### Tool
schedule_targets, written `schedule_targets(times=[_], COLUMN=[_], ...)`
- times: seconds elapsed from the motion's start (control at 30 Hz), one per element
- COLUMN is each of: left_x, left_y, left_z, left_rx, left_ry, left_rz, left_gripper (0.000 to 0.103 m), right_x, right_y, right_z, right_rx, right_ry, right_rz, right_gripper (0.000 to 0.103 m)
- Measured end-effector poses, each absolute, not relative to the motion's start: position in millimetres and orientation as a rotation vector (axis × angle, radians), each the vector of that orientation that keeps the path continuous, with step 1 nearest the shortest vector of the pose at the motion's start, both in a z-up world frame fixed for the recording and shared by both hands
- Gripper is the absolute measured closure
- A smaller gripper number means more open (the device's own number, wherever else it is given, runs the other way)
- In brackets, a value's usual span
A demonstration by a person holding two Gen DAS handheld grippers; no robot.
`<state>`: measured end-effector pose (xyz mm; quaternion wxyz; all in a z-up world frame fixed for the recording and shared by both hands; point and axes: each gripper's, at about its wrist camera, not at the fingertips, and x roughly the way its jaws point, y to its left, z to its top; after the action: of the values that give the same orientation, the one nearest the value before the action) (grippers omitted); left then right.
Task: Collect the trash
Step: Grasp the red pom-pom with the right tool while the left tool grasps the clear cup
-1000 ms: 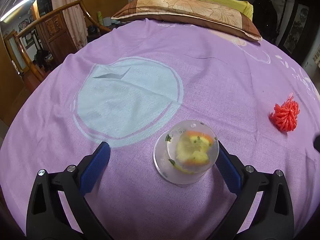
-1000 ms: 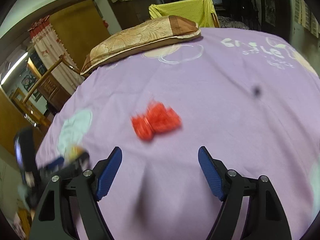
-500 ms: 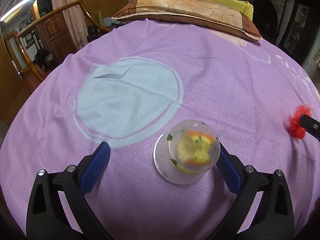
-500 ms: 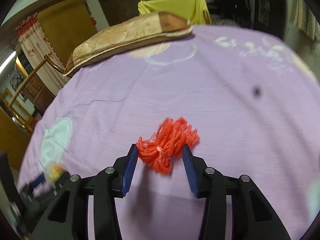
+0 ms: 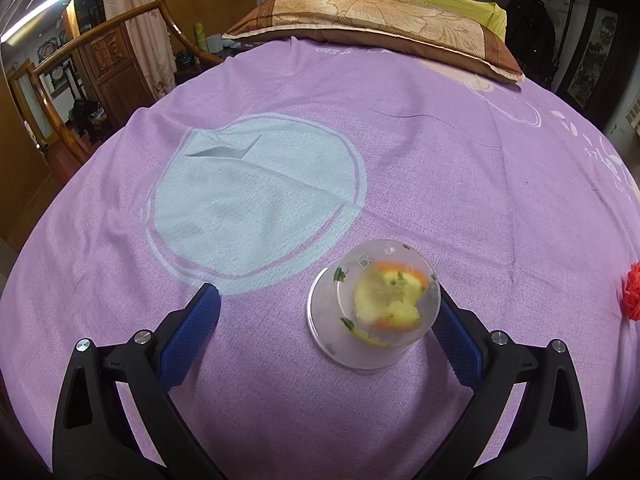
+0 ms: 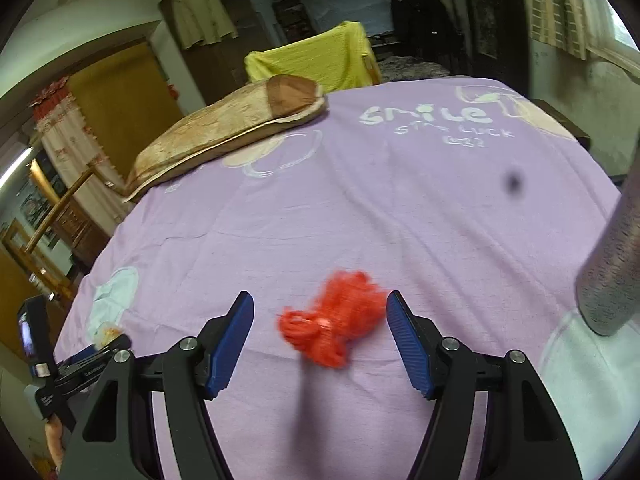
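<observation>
- red net ball (image 6: 334,320) lies on the purple bed cover (image 6: 400,208), low in the middle of the right wrist view, right between the two blue pads of the right tongs (image 6: 320,338).
- right tongs have just been opening wider. the net ball sits between the pads, but neither pad presses on it, so nothing is held.
- left tongs (image 5: 326,322) are wide open. the clear cup (image 5: 374,306) with fruit scraps inside stands low and right of middle in the left wrist view. the right pad is just beside the cup or touching it, i cannot tell which. the left pad is well apart from it, so the cup is not gripped.
- to do this step well, i think the right tongs should get the ball in the middle of the pads, go low to the cover, then close slowly. the net looks soft and may squash or slip out.
- the pads should pinch the ball only, not the cloth under it.
- the net ball is blurry, so its shape is hard to make out.
- in the left wrist view only a bit of the ball shows at the right edge.
- a grey thing (image 6: 612,264) at the right edge of the right wrist view is cut off. i cannot tell what it is.
- a dark spot (image 6: 514,181) on the cover is too fuzzy to name.
</observation>
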<state>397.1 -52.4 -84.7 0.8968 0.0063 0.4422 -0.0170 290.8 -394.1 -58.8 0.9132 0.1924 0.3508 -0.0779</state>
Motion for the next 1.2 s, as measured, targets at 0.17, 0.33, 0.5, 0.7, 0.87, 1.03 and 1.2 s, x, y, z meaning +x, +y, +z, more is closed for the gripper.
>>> schedule_targets(times=[0.17,0.33,0.5,0.7,0.87,1.03,1.2], left_x=[397.0,397.0,397.0,397.3,395.3,390.7,391.8], left_y=[-52.4,-52.4,-52.4,-51.3,-51.3,-59.6,-60.6], left_z=[-84.7,-84.7,-84.7,-84.5,-82.6,-79.7,-82.5], left_rx=[0.013,0.013,0.013,0.011,0.005,0.035,0.036], left_ry=[0.916,0.916,0.916,0.918,0.916,0.891,0.904], left_rz=[-0.035,-0.035,-0.035,-0.043,-0.070,-0.101,-0.109], left_gripper=[0.005,0.005,0.005,0.006,0.006,0.006,0.017], right_x=[289.1,297.9,311.1,311.5,295.7,293.8,295.9], right_y=[-401.3,-392.5,-388.0,-389.8,-362.8,-327.0,-318.7], right_z=[-67.3,-78.8,-85.6,-87.1,-68.1,-69.3,-77.3], right_rx=[0.461,0.482,0.489,0.520,0.438,0.300,0.246], right_ry=[0.748,0.788,0.793,0.787,0.775,0.812,0.850], right_rz=[-0.143,-0.105,-0.099,-0.077,0.010,0.055,0.047], right_gripper=[0.035,0.035,0.041,0.070,0.070,0.068,0.065])
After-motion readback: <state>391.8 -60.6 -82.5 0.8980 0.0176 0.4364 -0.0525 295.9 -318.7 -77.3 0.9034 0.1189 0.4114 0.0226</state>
